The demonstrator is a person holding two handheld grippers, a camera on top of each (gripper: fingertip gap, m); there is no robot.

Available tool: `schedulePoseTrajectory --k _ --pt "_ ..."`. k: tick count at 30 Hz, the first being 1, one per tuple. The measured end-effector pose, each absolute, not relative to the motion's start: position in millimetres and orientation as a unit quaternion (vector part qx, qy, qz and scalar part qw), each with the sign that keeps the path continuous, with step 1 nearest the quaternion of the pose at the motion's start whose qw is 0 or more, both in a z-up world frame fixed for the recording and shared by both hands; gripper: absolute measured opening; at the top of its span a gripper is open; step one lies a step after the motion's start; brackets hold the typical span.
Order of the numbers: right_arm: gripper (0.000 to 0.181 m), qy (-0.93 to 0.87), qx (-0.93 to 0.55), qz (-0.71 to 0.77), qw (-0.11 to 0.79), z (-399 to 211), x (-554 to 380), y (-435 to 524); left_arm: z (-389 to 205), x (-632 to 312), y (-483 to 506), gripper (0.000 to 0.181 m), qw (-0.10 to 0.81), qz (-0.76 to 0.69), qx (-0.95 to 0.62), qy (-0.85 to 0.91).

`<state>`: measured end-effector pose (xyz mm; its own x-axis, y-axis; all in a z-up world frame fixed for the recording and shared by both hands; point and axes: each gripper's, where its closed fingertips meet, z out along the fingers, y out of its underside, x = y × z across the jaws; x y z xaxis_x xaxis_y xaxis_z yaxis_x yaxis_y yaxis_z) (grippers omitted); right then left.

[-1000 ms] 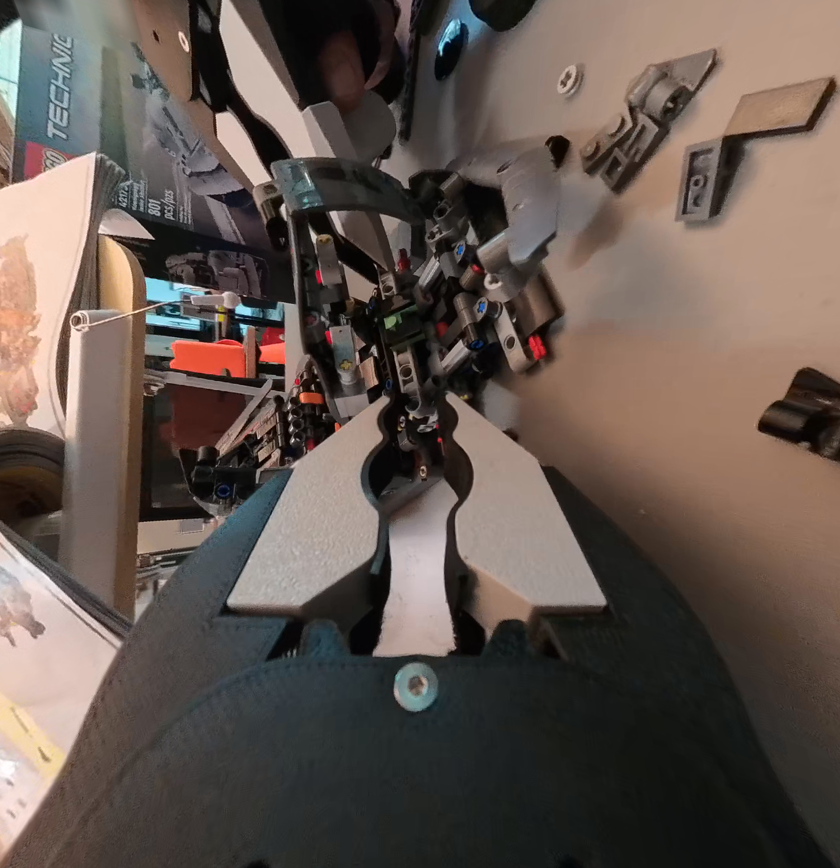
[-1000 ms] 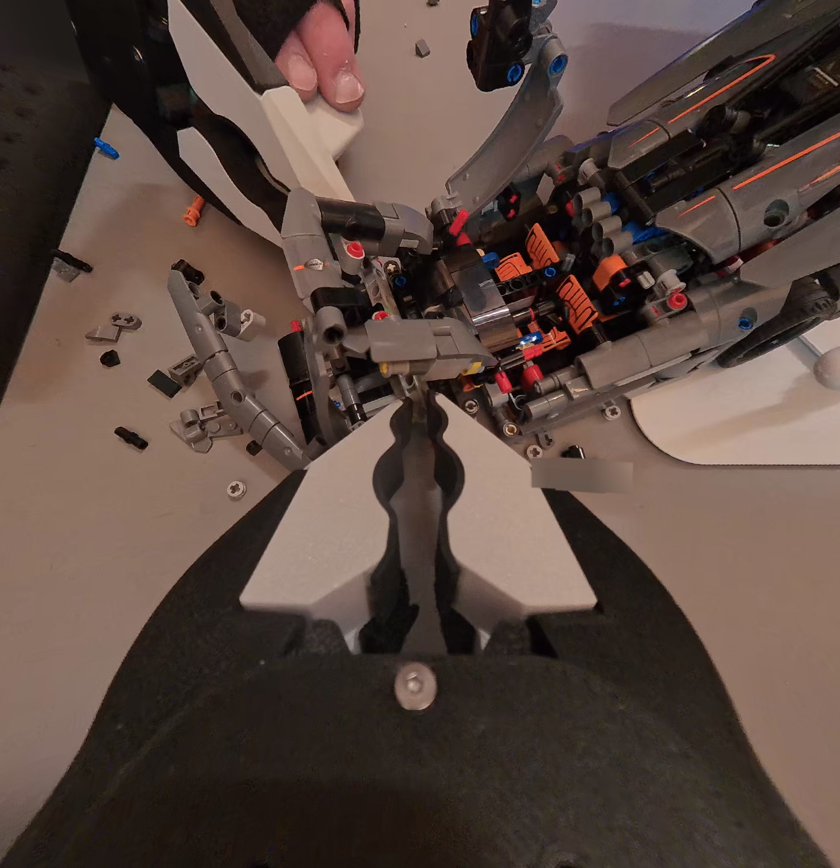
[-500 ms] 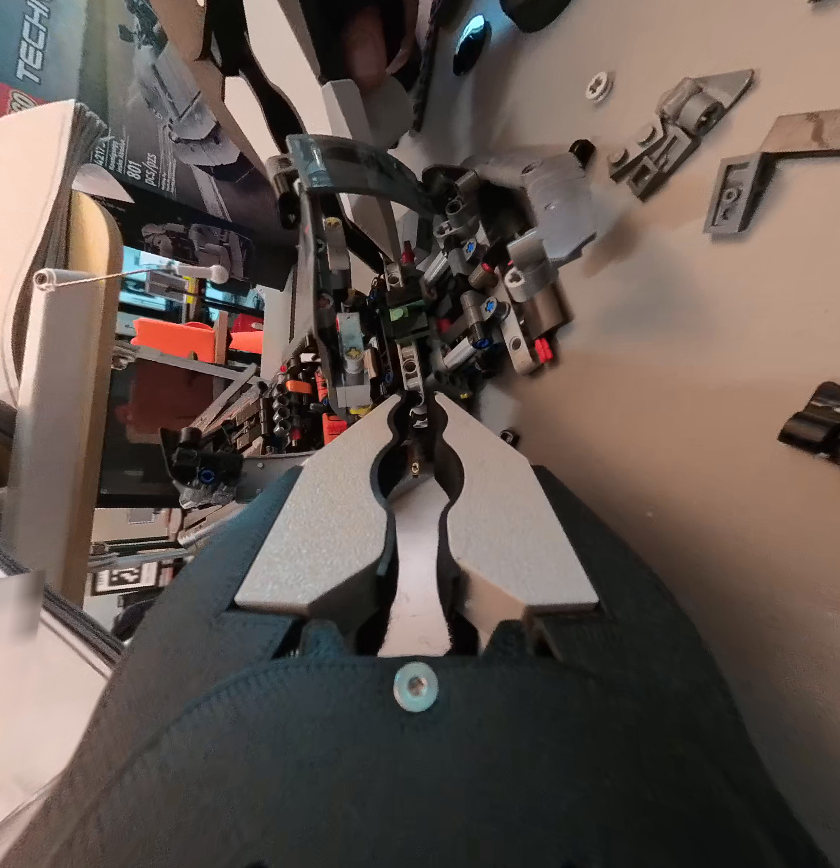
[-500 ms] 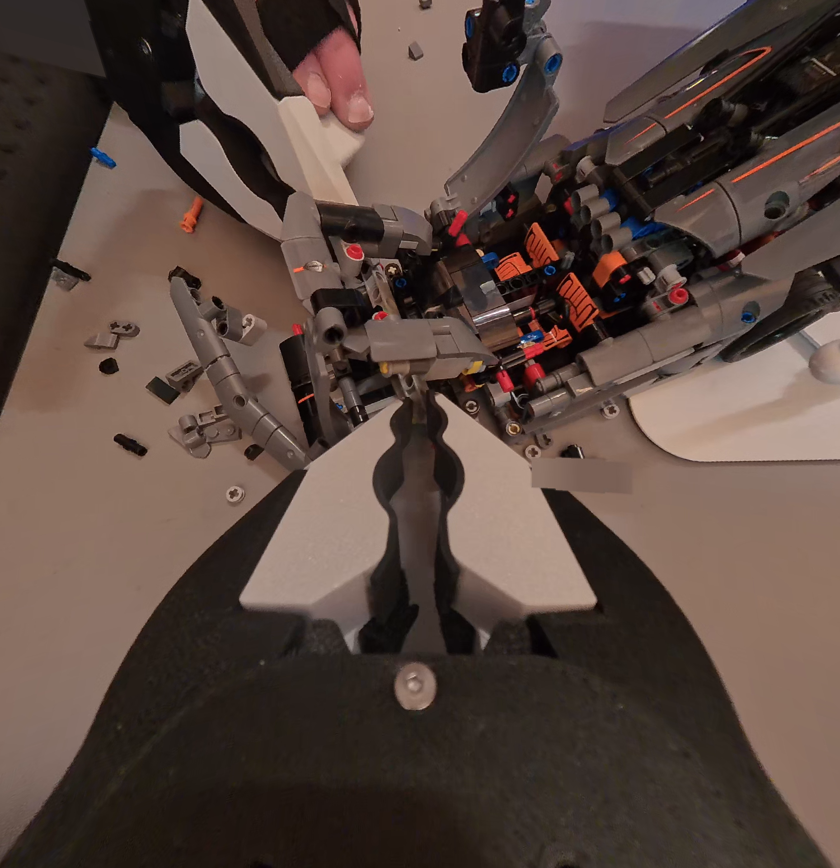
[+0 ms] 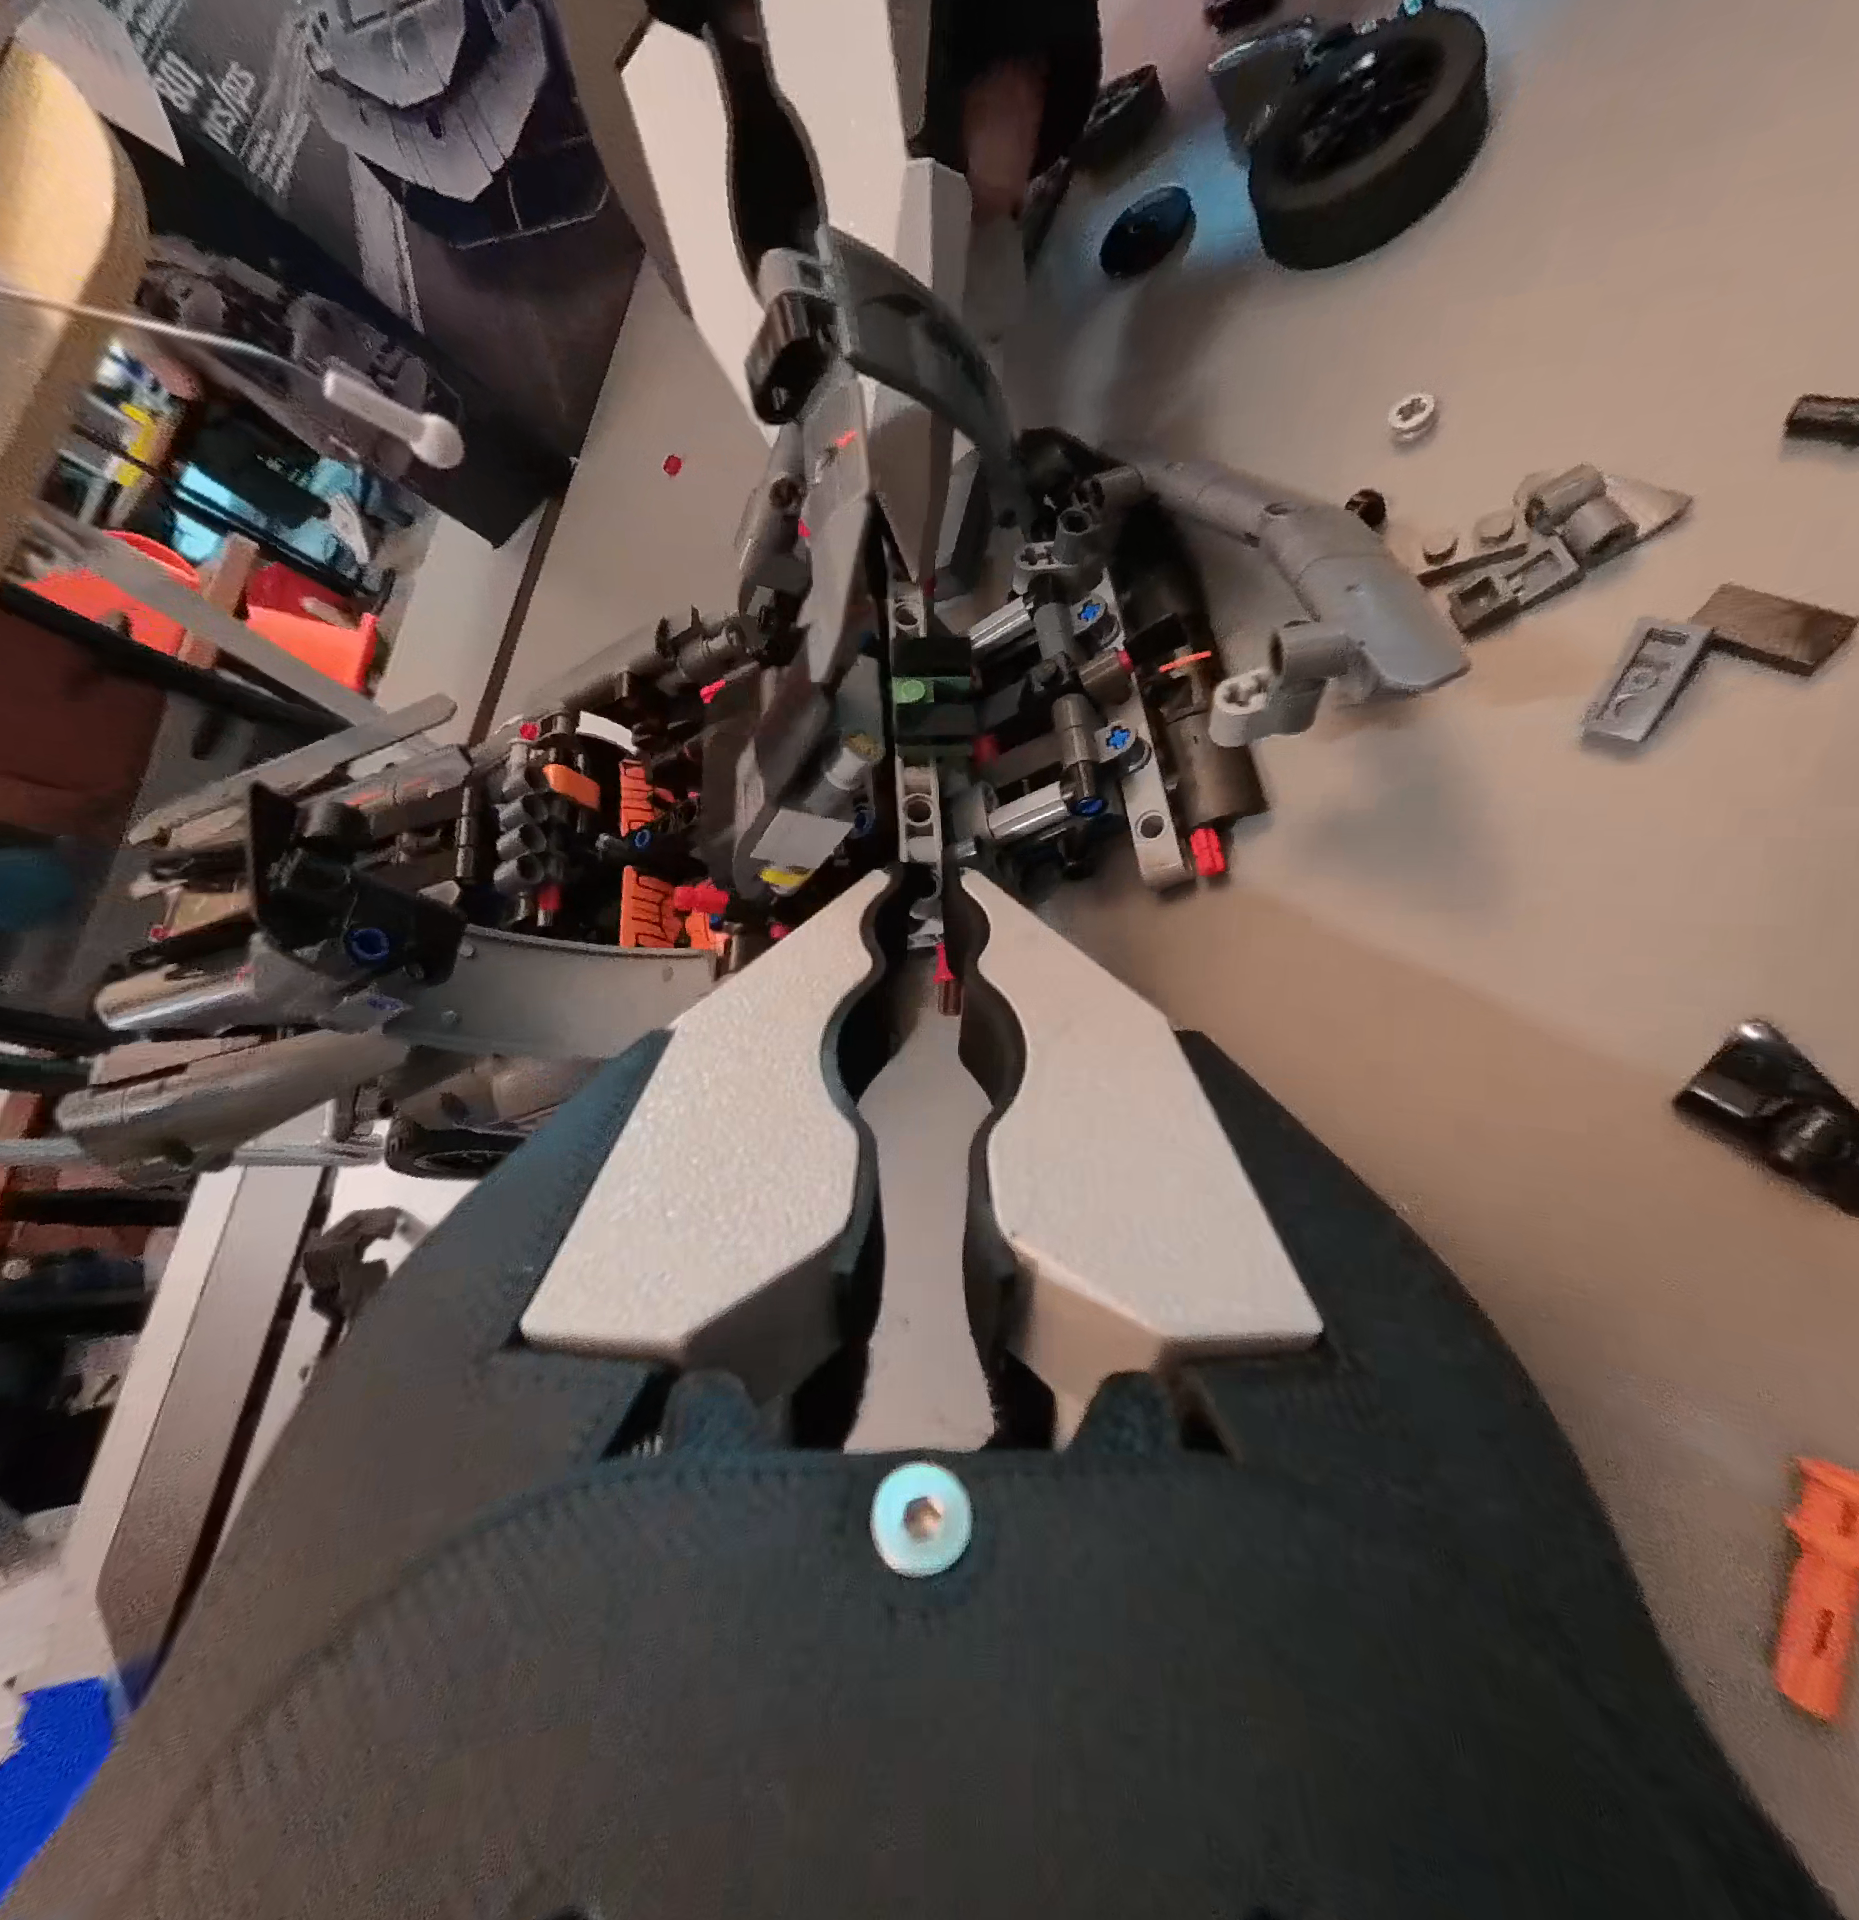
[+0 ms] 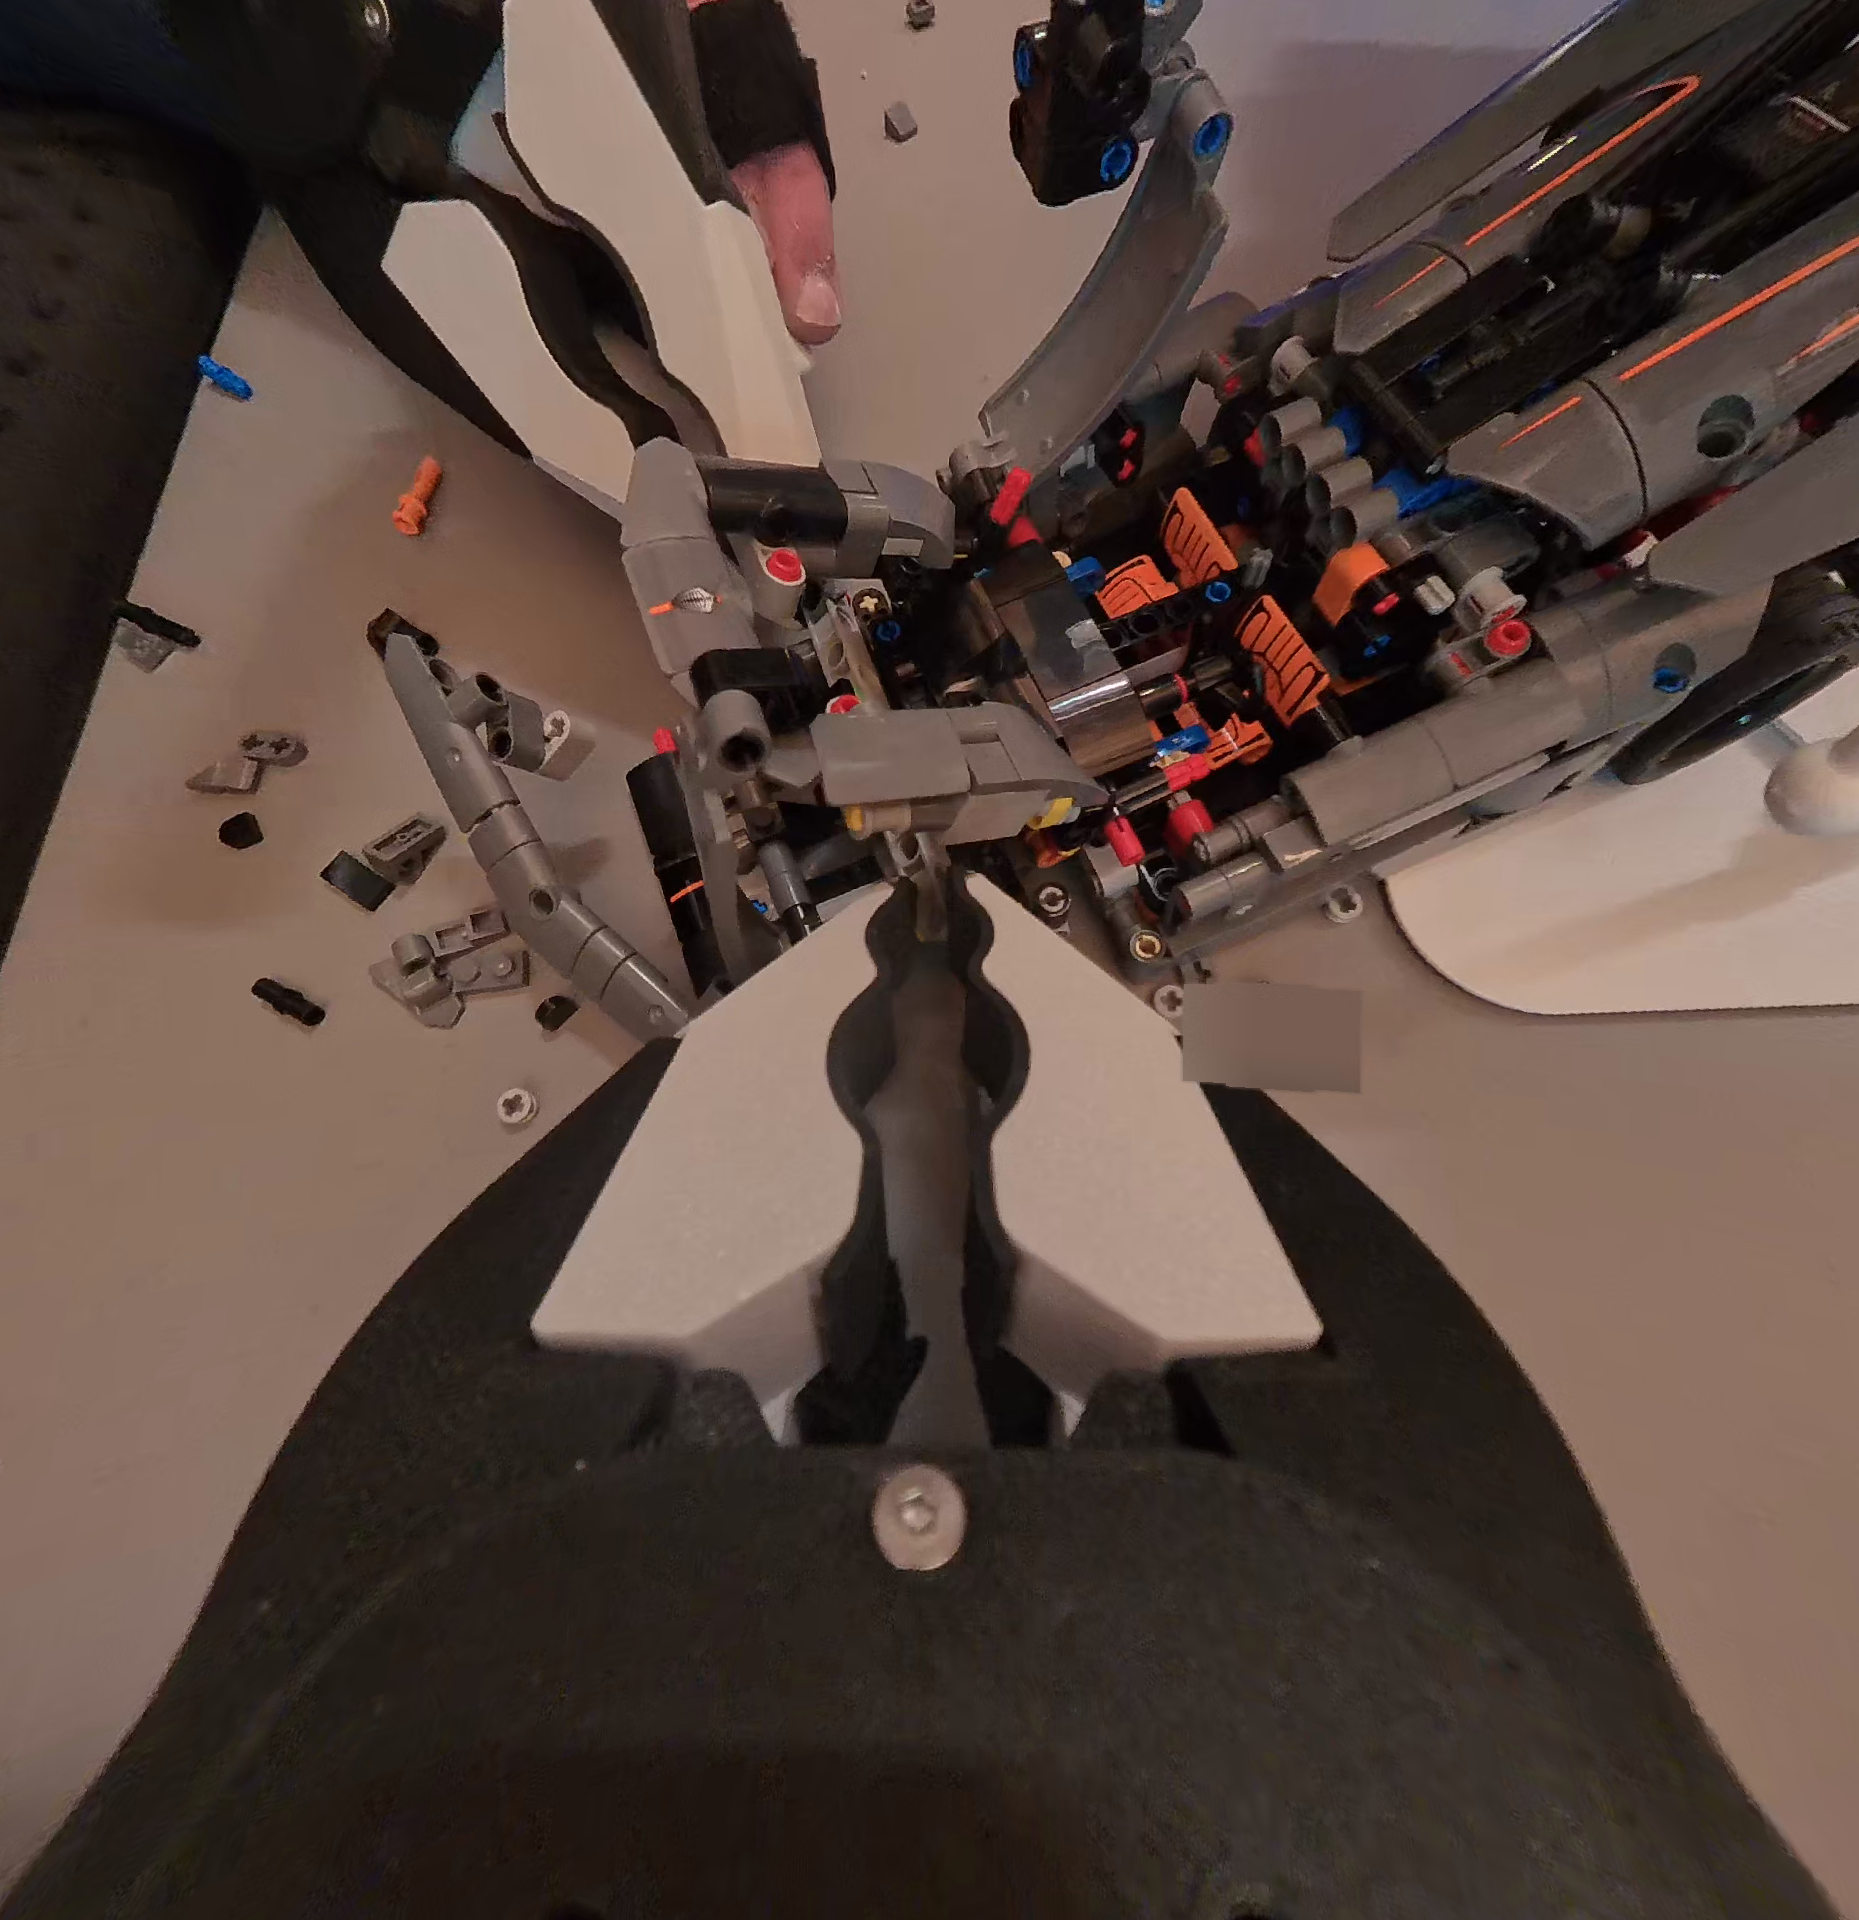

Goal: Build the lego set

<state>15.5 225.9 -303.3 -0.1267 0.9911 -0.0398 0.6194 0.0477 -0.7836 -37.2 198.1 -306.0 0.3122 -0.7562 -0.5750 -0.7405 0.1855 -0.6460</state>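
One large lego car [image 6: 1424, 582], grey with orange seats, lies on the table [image 6: 1527, 1351] and seems mostly built; its front end is open, so panels are probably left to mount. Both grippers pinch this front frame: the right gripper [image 6: 930, 914] is closed on a thin grey beam, the left gripper [image 5: 925, 914] closed on a part with a red pin. Around it lie one curved grey sub-assembly [image 6: 520, 831], one loose wheel [image 5: 1361, 135], one orange pin [image 6: 418, 497], one blue pin [image 6: 224, 376] and about ten small grey and black pieces.
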Motion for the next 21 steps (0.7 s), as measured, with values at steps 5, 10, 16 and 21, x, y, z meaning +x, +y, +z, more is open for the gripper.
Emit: schedulePoseTrajectory --k 5,10,16,21 --pt "0.003 -0.667 -0.602 0.342 0.275 -302.9 14.7 227.7 -306.4 -37.7 199.6 0.004 0.491 -0.046 -0.662 0.564" --pt "0.003 -0.670 -0.607 0.335 0.267 -302.7 13.4 230.7 -307.2 -38.7 202.1 0.004 0.486 -0.071 -0.678 0.547" --pt "0.002 -0.677 -0.611 0.335 0.237 -302.9 13.2 232.9 -307.7 -38.5 204.0 0.005 0.475 -0.110 -0.696 0.527" --pt "0.003 -0.679 -0.616 0.346 0.198 -303.9 12.6 233.9 -308.2 -38.8 205.8 0.005 0.467 -0.123 -0.705 0.518"
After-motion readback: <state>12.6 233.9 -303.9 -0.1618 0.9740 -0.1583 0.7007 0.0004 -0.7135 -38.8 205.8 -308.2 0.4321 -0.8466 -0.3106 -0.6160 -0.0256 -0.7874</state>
